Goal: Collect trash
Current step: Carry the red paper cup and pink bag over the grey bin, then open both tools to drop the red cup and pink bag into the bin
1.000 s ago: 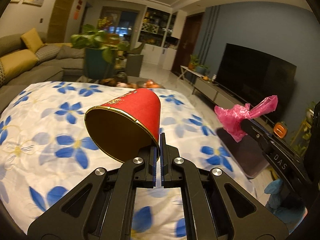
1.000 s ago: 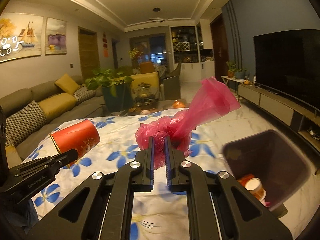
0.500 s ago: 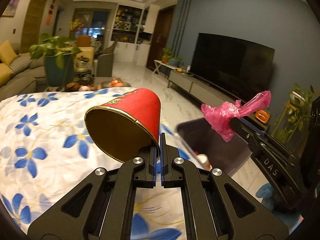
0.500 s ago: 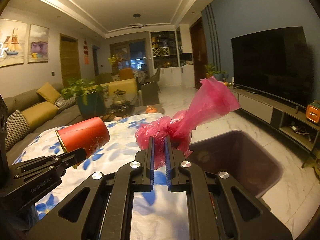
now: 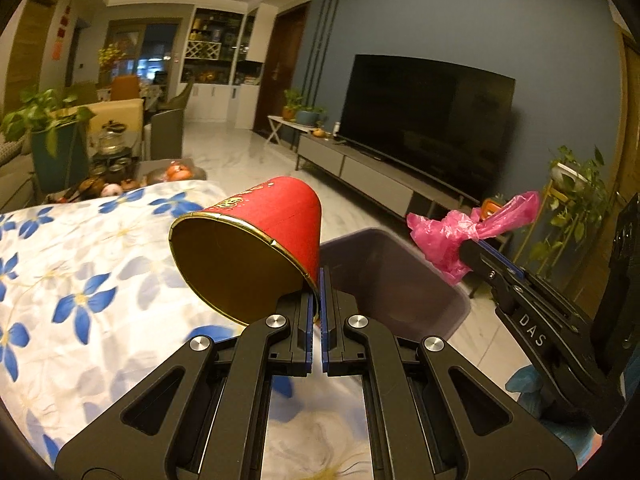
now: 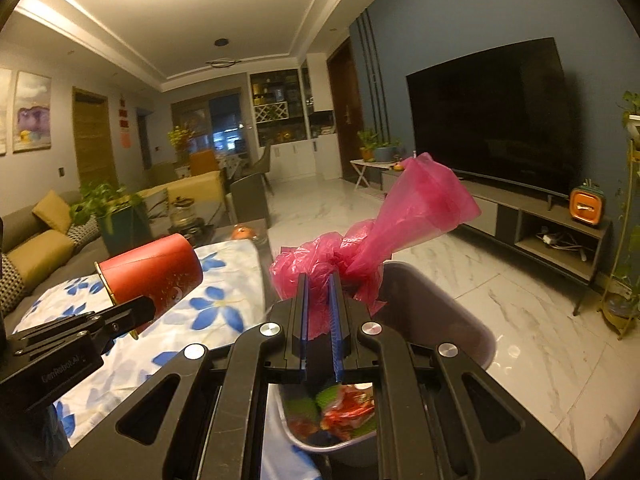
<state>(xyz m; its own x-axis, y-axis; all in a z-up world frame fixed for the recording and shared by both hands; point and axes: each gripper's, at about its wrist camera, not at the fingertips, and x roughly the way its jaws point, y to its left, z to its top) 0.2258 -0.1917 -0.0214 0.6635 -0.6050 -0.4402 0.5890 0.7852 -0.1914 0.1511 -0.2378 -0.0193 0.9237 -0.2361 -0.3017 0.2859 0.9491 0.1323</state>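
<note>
My left gripper (image 5: 317,280) is shut on the gold rim of a red paper cup (image 5: 256,240), held on its side above the table's right edge, mouth toward the camera. The same red cup (image 6: 156,276) shows at the left in the right wrist view. My right gripper (image 6: 320,284) is shut on a crumpled pink plastic bag (image 6: 384,232), held over a grey trash bin (image 6: 448,320) that stands on the floor by the table. The bin (image 5: 384,276) holds colourful wrappers (image 6: 344,412). In the left wrist view the pink bag (image 5: 464,232) hangs above the bin's far right side.
A table with a white cloth printed with blue flowers (image 5: 80,288) lies to the left. A TV (image 5: 424,120) on a low cabinet (image 5: 376,180) lines the blue wall at right. Marble floor (image 6: 520,320) surrounds the bin. A sofa (image 6: 36,240) and potted plants sit behind.
Both grippers have swung right, from over the table toward the bin. The right gripper with the pink bag now sits above the bin opening; the cup is at the table's edge.
</note>
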